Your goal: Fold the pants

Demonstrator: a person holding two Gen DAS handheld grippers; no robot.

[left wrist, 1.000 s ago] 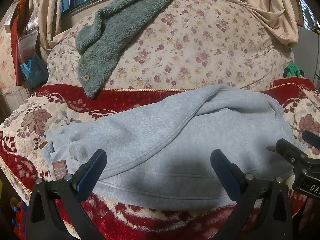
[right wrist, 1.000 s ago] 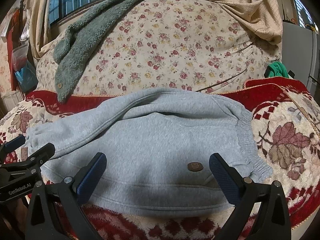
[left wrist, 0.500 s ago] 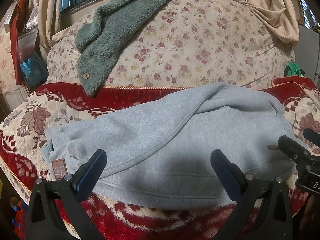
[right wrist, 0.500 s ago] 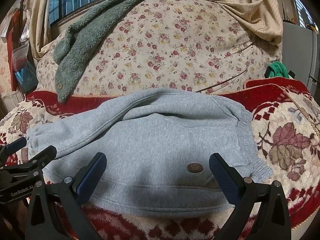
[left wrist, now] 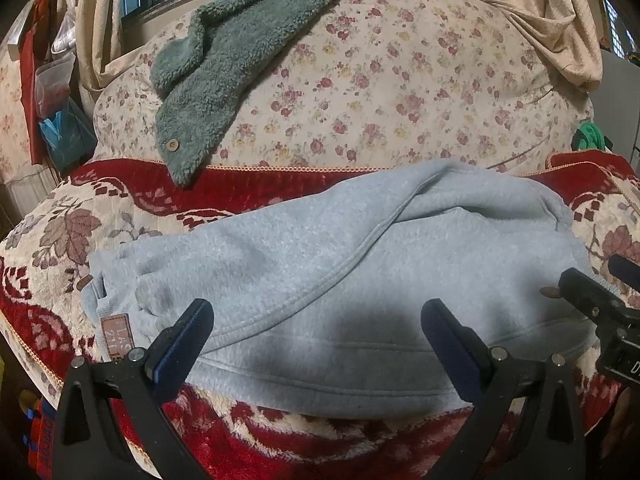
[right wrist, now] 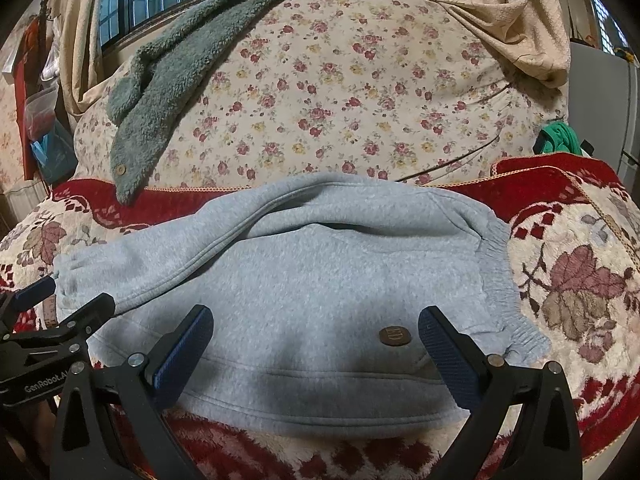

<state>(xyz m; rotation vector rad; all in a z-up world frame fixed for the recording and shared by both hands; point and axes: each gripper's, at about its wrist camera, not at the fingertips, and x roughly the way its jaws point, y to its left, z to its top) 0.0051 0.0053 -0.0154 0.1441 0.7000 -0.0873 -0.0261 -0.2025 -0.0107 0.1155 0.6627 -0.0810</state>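
left gripper (left wrist: 316, 328): jaws wide apart, empty, hovering over near edge of pants
right gripper (right wrist: 316, 334): jaws wide apart, empty, just above pants near waistband
pants (right wrist: 320, 280): grey, folded lengthwise, lying across red floral blanket (right wrist: 580, 280), waistband right, cuffs left
behind: floral cushion (left wrist: 380, 92), green fleece garment (left wrist: 224, 64) draped over it

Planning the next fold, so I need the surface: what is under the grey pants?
The grey pants lie on a red and cream floral blanket, which shows around them on the near, left and right sides. What the blanket looks like directly beneath the pants is covered.
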